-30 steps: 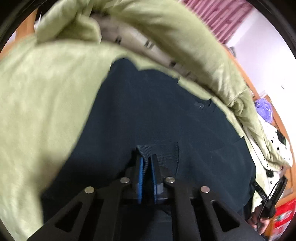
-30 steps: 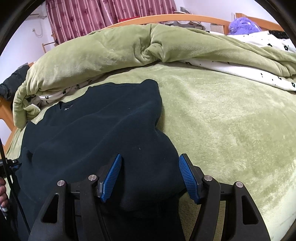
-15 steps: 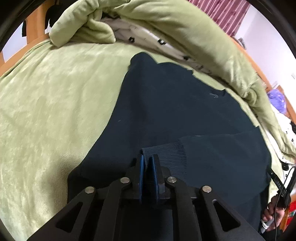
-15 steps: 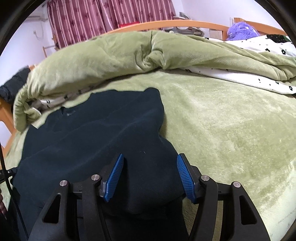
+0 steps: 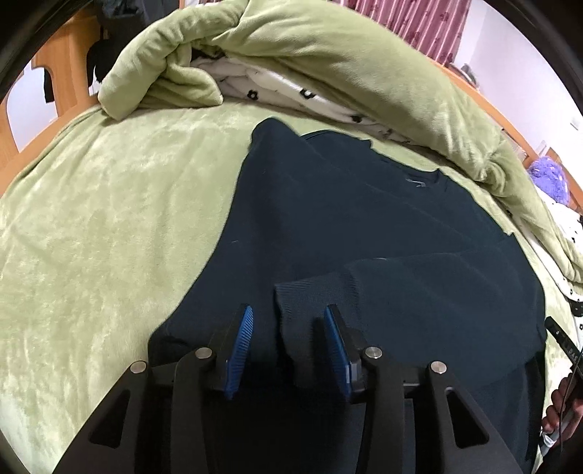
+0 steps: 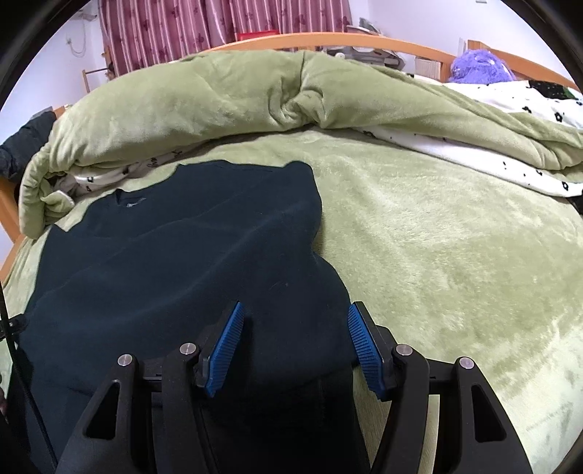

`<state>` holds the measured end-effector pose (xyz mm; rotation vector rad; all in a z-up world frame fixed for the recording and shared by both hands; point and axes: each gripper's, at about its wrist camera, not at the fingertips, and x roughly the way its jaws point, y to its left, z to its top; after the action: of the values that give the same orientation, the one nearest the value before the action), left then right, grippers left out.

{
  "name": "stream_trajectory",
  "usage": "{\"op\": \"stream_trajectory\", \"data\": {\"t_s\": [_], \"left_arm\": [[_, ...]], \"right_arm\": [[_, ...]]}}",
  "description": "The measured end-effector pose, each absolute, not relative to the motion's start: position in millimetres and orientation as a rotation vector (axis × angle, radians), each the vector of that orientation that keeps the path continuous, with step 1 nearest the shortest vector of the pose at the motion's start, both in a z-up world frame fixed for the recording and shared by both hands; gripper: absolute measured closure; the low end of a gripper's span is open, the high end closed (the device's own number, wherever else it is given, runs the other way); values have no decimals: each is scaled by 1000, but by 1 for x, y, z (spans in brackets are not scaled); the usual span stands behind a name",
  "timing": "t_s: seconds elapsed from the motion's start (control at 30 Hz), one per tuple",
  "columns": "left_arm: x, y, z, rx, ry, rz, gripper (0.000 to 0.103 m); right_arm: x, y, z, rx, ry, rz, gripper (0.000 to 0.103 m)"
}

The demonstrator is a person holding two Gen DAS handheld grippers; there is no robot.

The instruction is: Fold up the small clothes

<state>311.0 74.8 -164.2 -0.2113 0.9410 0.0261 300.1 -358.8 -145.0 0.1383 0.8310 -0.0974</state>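
Left tool (image 5: 286, 341) opening, ribbed cuff (image 5: 313, 295) of dark sweater (image 5: 364, 226) between pads

Both wrist views are evenly and softly lit, bright without hard glare; the pale wall (image 6: 43, 54) beside the striped curtain (image 6: 218, 29) is nearly washed out. The green bed cover (image 6: 455, 255) shows a mild sheen on its nap. The dark sweater (image 5: 364, 226) swallows detail, its folds barely readable, and deep shadow pools under each black tool frame at the bottom. Fisheye distortion bends the bed and the rolled green quilt (image 5: 328, 62) into arcs, with a black vignette at the corners. Focus is crisp in the centre and softer toward the rim
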Motion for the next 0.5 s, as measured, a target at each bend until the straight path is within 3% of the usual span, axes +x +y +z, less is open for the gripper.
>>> {"op": "stream_trajectory", "data": {"t_s": [0.13, 0.27, 0.5], "left_arm": [[296, 59, -147, -175, 903, 4, 59], [268, 47, -125, -154, 825, -17, 39], [220, 27, -102, -41, 762, -22, 39]], "right_arm": [[268, -350, -129, 83, 783, -101, 44], [248, -342, -116, 69, 756, -92, 44], [201, -346, -112, 131, 776, -99, 44]]}}
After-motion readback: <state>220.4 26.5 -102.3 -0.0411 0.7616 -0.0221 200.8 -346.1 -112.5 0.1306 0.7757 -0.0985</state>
